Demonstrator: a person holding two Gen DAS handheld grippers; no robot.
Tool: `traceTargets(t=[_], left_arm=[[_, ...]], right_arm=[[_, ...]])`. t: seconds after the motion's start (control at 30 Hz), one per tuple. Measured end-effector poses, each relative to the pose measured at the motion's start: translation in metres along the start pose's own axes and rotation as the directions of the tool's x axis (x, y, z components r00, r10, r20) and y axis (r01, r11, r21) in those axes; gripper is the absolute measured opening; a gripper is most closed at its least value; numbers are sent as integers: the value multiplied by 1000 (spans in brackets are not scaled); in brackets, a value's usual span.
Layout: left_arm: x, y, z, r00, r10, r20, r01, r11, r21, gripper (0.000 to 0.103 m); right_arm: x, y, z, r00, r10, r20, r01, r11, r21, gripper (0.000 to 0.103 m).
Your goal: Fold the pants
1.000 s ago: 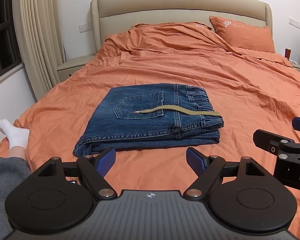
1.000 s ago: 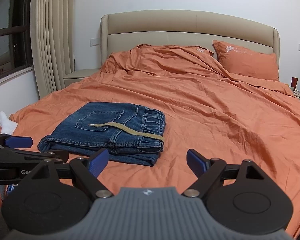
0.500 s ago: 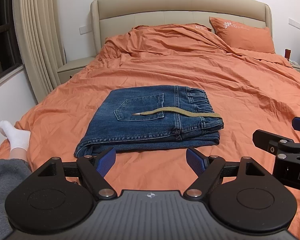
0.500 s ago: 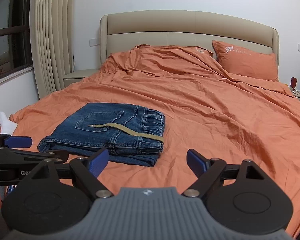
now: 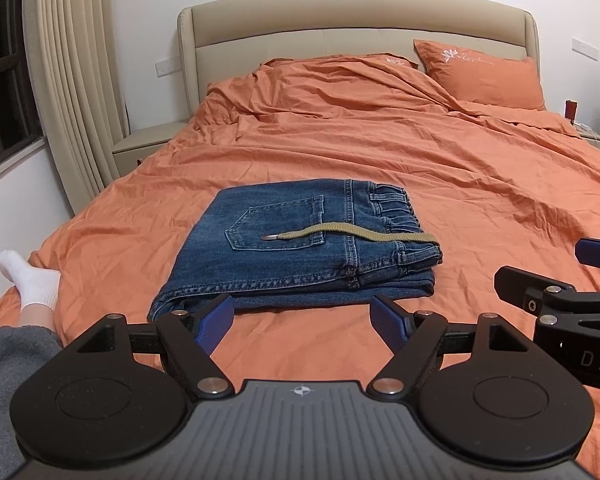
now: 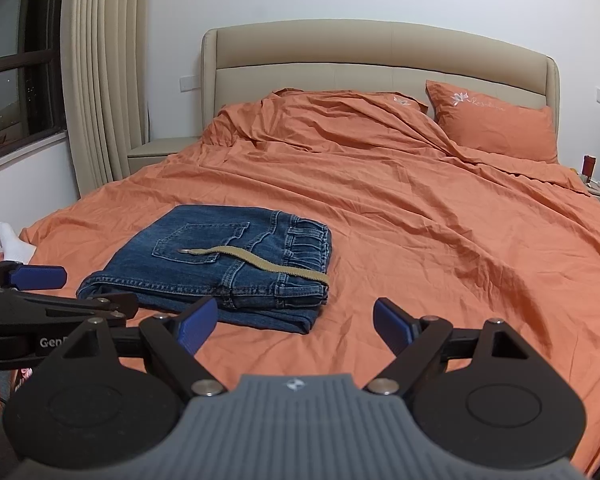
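A pair of blue denim pants (image 5: 300, 248) lies folded into a neat rectangle on a wide bed covered by a rumpled orange sheet (image 5: 440, 168). Taking the pants as the landmark: a tan drawstring (image 5: 352, 234) trails across their top, from the elastic waistband on their right side to the back pocket (image 5: 276, 226). Beyond the pants, at the head of the bed, stand a beige padded headboard (image 5: 356, 20) and 1 orange pillow (image 5: 484, 76). To the left of the pants, at the bed's edge, is a foot in a white sock (image 5: 28, 276).

The left gripper (image 5: 302, 322) hovers just in front of the pants, its 2 blue-padded fingers spread wide and holding nothing. The right gripper (image 6: 296, 322) is in front of the pants and to their right, its fingers also spread wide and empty. Neither gripper touches the pants. In each wrist view, the other gripper shows at the frame's edge.
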State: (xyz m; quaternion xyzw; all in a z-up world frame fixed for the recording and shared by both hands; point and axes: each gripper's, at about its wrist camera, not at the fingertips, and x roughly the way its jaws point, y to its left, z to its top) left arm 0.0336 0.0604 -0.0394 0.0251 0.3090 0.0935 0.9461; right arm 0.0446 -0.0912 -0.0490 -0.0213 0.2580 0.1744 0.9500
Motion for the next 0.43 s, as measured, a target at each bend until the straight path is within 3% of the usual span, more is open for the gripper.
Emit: traceTargets(t=[0.43], left_arm=[[-1, 0, 1, 1000, 4, 2, -4, 1000, 7, 90]], right_arm=[[0, 0, 1, 1000, -1, 0, 1, 1000, 0, 82]])
